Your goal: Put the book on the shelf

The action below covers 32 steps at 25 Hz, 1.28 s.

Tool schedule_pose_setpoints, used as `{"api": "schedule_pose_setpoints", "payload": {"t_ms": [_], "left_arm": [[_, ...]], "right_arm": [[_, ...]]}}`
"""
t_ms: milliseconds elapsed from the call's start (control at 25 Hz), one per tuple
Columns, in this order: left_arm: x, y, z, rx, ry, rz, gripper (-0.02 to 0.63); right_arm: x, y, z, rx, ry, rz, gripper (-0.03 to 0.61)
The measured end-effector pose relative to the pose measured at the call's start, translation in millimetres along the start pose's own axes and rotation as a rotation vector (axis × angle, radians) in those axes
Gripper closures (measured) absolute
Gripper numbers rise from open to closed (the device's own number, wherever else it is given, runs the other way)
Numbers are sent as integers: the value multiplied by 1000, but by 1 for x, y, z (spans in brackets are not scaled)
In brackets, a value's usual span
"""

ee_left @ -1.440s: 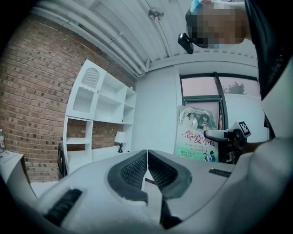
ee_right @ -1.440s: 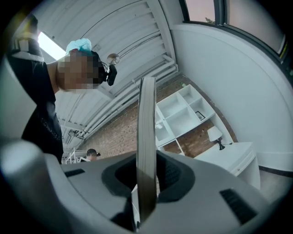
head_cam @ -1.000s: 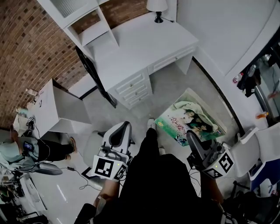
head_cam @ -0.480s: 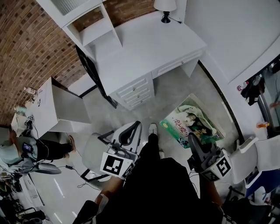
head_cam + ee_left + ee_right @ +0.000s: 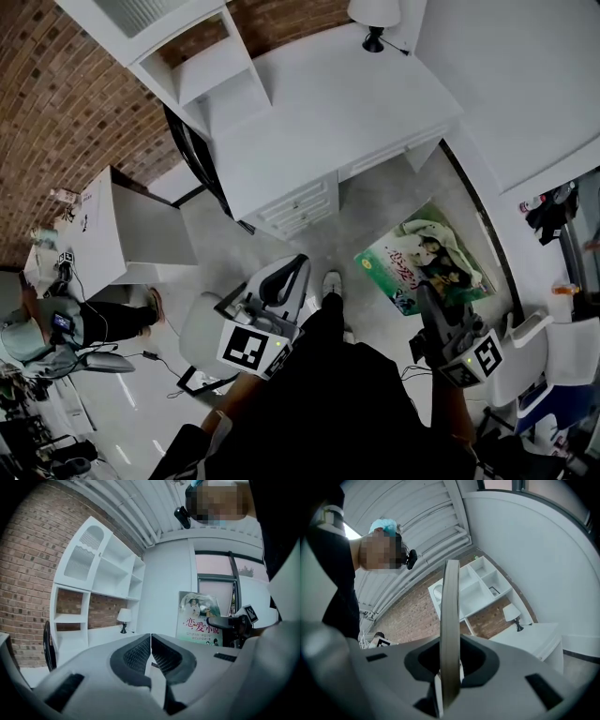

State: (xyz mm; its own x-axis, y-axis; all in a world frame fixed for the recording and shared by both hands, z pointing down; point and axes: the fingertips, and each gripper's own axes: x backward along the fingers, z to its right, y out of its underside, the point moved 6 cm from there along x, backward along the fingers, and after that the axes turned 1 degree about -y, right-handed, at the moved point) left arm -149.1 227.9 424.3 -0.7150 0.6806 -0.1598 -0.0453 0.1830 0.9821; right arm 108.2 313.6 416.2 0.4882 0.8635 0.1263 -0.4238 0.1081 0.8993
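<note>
My right gripper (image 5: 429,307) is shut on the lower edge of a thin book (image 5: 424,265) with a green illustrated cover, held up in front of me. From the right gripper view the book (image 5: 451,616) is edge-on between the jaws of that gripper (image 5: 451,670). My left gripper (image 5: 284,284) is shut and holds nothing; its pads (image 5: 138,652) meet in its own view (image 5: 150,641), where the book's cover (image 5: 198,617) shows to the right. The white shelf unit (image 5: 202,58) stands on a white desk (image 5: 319,117) against a brick wall, its compartments (image 5: 77,604) bare.
A table lamp (image 5: 374,17) stands at the desk's far corner. A black chair (image 5: 192,155) sits by the desk's left end. A white cabinet (image 5: 122,234) and a seated person (image 5: 56,328) are on the left. White chairs (image 5: 553,352) stand at the right.
The desk and shelf have slid up and to the right in the head view as I walk. Both grippers keep their pose, the book still held in the right one.
</note>
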Motion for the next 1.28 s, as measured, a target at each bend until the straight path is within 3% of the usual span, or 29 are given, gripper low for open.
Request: {"api": "schedule_pose_setpoints", "payload": {"t_ms": [520,720,920,1280], "left_arm": [[-75,-18,-92,55,42,33,594],[-88,-35,-103,64,61,48,594],[-97,-34,-123,51,6,81,594],[-130,-57,-143,14,-33,115,594]], "right_arm": [[-90,-25,35,-2,58,18,500],[-105,-25,43,-25,66,1,500],[-120,-25,61,-72,50,13,500],[-167,-46,94,-68,-13,39,500]]}}
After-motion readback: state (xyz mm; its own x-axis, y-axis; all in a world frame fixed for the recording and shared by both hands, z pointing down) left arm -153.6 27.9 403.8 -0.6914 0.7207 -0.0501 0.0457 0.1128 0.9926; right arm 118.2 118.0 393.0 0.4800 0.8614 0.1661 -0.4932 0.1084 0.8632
